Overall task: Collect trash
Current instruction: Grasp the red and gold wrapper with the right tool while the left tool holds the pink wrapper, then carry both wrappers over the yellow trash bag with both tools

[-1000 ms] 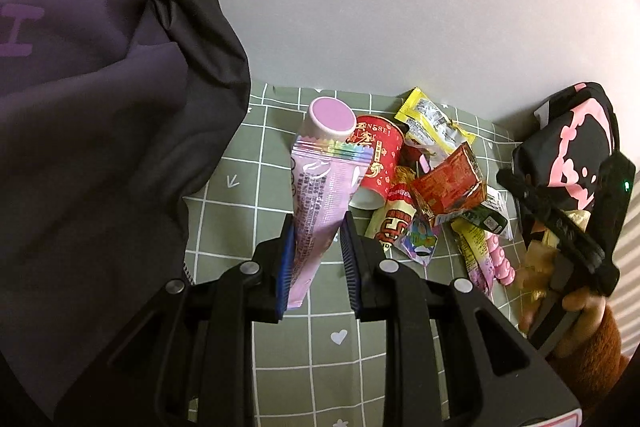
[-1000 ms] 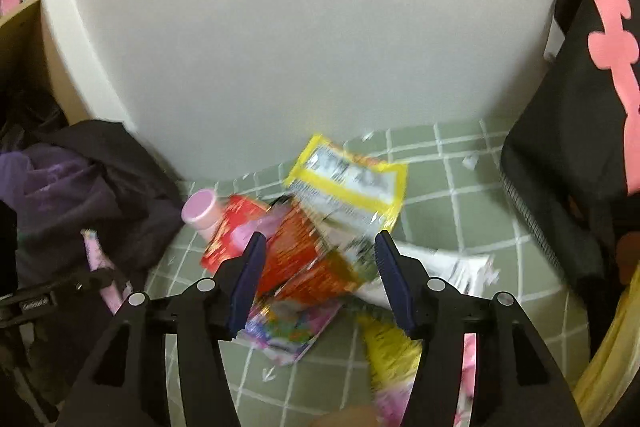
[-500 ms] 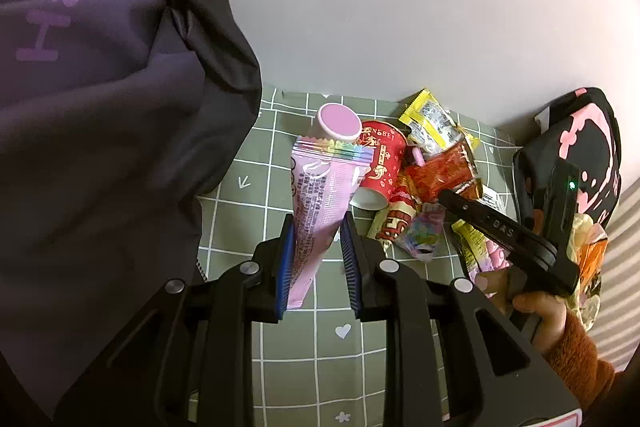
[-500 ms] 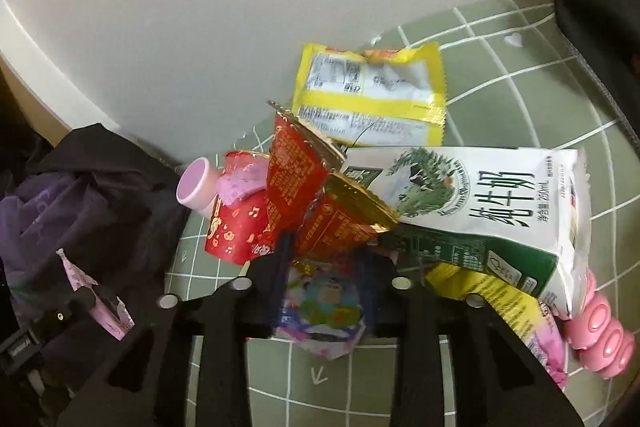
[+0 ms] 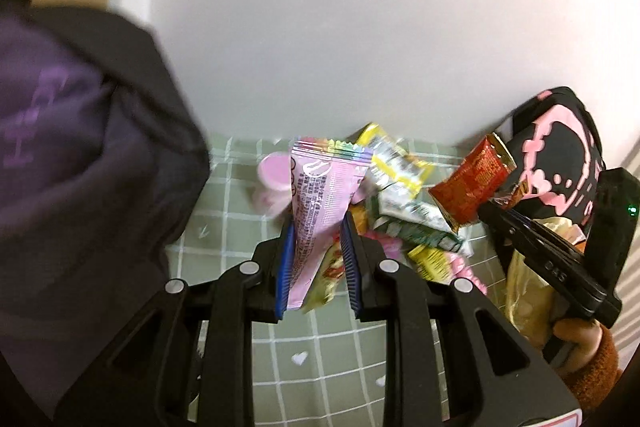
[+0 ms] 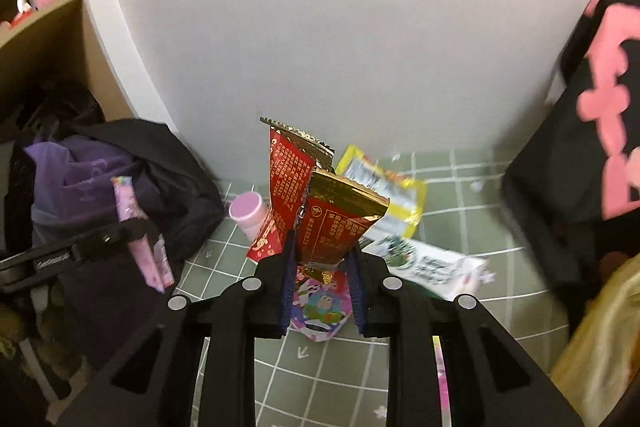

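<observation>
My left gripper (image 5: 318,227) is shut on a pink snack wrapper (image 5: 320,195) and holds it upright above the green grid mat (image 5: 240,219). My right gripper (image 6: 320,251) is shut on a red and gold wrapper (image 6: 316,203), lifted off the pile; it also shows in the left wrist view (image 5: 472,183). On the mat lie a yellow wrapper (image 6: 384,183), a milk carton (image 6: 424,263), a pink-capped bottle (image 6: 248,209), a red cup (image 6: 264,243) and a cartoon wrapper (image 6: 324,303).
A dark jacket with purple lining (image 5: 80,163) is heaped on the left. A black and pink bag (image 5: 560,155) stands on the right beside a yellow plastic bag (image 6: 600,339). A white wall (image 6: 340,27) backs the mat.
My right gripper closed on the red and gold wrapper and lifted it off the pile. My left gripper shifted right with the pink wrapper still held.
</observation>
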A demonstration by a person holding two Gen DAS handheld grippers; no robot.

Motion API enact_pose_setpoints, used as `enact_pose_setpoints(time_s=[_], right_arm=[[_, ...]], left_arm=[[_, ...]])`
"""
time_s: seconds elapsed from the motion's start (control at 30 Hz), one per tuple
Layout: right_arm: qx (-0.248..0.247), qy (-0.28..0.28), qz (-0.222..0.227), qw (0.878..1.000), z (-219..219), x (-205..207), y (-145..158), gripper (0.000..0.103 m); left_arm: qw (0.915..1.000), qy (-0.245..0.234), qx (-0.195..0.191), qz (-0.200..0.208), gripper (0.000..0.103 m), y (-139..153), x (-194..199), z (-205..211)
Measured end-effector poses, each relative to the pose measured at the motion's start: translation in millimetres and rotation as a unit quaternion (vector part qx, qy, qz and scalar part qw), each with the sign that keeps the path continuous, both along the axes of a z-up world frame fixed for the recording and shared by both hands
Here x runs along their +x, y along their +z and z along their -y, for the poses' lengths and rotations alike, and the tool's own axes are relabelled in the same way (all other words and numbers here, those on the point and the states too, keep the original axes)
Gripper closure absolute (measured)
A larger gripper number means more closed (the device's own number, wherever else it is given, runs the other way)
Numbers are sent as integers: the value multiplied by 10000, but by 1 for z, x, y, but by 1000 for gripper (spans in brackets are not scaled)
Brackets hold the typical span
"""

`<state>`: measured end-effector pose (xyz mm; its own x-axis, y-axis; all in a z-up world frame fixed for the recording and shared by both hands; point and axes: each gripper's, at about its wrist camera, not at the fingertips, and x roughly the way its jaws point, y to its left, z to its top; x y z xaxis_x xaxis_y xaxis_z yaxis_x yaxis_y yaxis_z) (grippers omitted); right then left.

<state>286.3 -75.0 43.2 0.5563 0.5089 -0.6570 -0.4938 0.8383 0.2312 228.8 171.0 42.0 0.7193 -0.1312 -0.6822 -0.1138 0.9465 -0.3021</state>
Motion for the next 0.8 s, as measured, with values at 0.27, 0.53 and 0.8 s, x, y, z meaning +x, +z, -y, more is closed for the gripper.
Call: enact_pose_setpoints(time_s=[0.27, 0.53, 0.8], right_arm=[[-241, -333, 507, 9979, 53, -19, 40, 80], [-483, -959, 940, 9898, 120, -34, 71, 80], [-660, -1734, 1092, 9766, 196, -49, 84, 80]], left_arm=[[9976, -547, 129, 399, 82, 36, 16, 53], [9896, -1272, 103, 659, 82, 60, 34, 119], [9707, -2297, -181, 680, 82, 70, 52, 206]])
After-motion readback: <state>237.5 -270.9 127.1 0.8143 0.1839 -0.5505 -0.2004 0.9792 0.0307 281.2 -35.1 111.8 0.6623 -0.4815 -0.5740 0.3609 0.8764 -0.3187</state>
